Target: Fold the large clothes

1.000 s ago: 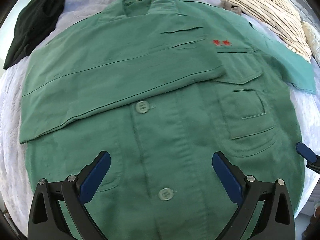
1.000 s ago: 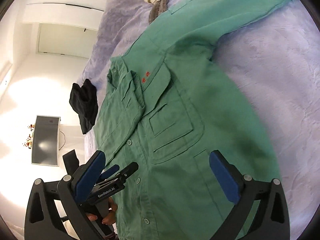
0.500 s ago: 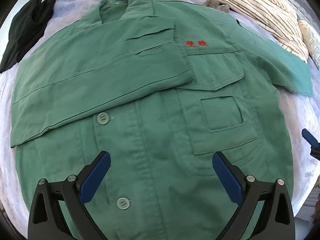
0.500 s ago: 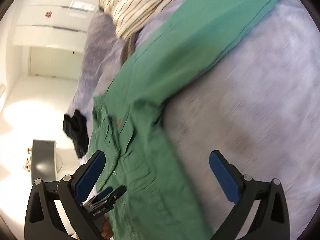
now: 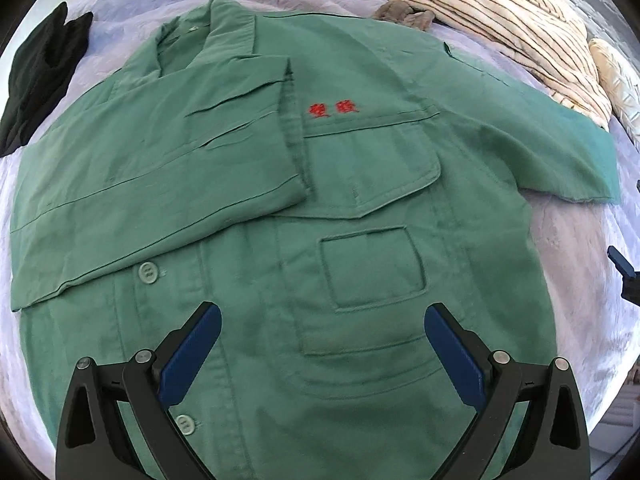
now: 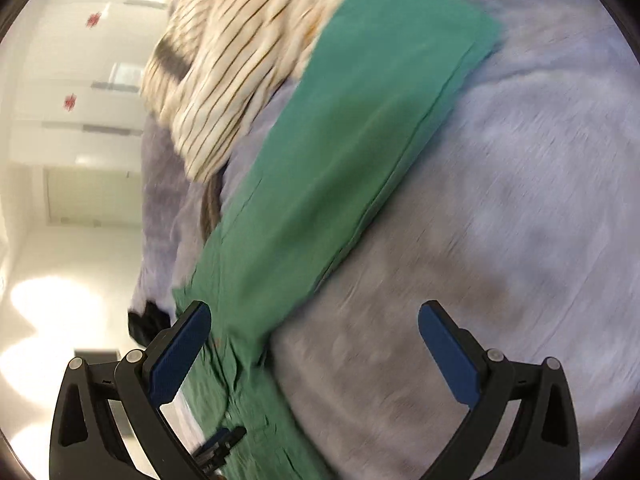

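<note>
A green work jacket lies face up on a lilac bedspread. Its left sleeve is folded across the chest; its right sleeve stretches out flat to the right. My left gripper is open and empty, above the jacket's lower front. My right gripper is open and empty, above the bedspread beside the outstretched sleeve, which runs up to the cuff. One of the right gripper's fingertips shows at the right edge of the left wrist view.
A cream striped garment lies by the jacket's right shoulder and partly over the sleeve in the right wrist view. A black garment lies at the far left. White cupboards stand beyond the bed.
My right gripper has swung away from the jacket's body and along the outstretched sleeve toward its cuff. My left gripper has drifted right over the jacket. Both stay open.
</note>
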Demonstrator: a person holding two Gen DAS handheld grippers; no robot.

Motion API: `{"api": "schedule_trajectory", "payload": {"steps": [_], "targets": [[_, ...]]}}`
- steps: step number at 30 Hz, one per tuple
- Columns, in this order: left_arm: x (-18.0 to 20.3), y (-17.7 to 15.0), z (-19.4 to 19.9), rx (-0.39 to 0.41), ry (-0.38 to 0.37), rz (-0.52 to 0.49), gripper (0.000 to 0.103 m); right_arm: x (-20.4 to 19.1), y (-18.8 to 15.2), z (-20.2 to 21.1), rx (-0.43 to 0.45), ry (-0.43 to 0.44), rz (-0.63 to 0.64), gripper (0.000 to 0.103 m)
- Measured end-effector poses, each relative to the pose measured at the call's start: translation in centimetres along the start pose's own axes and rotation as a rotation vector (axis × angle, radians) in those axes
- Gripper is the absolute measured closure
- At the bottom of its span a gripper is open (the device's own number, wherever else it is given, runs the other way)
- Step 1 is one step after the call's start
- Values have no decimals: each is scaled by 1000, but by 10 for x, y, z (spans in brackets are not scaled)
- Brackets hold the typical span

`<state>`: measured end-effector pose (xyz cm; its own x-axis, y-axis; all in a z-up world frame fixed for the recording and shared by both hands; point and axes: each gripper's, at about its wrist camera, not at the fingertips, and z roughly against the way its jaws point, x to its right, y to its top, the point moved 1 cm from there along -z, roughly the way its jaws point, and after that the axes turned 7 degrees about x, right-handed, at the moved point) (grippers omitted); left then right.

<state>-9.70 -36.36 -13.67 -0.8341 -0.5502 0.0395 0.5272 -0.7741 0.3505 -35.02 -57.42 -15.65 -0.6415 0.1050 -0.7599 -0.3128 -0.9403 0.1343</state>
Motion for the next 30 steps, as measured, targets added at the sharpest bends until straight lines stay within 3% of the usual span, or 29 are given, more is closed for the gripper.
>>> {"api": "schedule_trajectory", "payload": {"steps": [4,11,20,24,25,26,27,29,30], "targets": [[5,8,-9,-3,-2,8,1,21,31,-3,30,6,-87,0],[12,14,-7,7,-1,6,1,39,71,-19,83,15,-124,0],[23,24,-13,2,-8,-27,1,45,104,-33,131,58,-187,0],[36,35,-25,8,30,-79,1,45,112,-35,136,53,-227,4],[37,37,-26,7,30,-82,1,47,113,-36,136,60,-245,7],[38,40,-29,2,24,-77,1,49,114,-36,132,61,-265,27],[38,42,-31,-4,18,-69,1,53,114,-37,126,51,-284,58],[39,46,-34,-11,21,-61,1,62,113,-43,95,28,-330,98],[39,48,-35,-12,36,-64,1,67,111,-44,94,35,-353,98]]}}
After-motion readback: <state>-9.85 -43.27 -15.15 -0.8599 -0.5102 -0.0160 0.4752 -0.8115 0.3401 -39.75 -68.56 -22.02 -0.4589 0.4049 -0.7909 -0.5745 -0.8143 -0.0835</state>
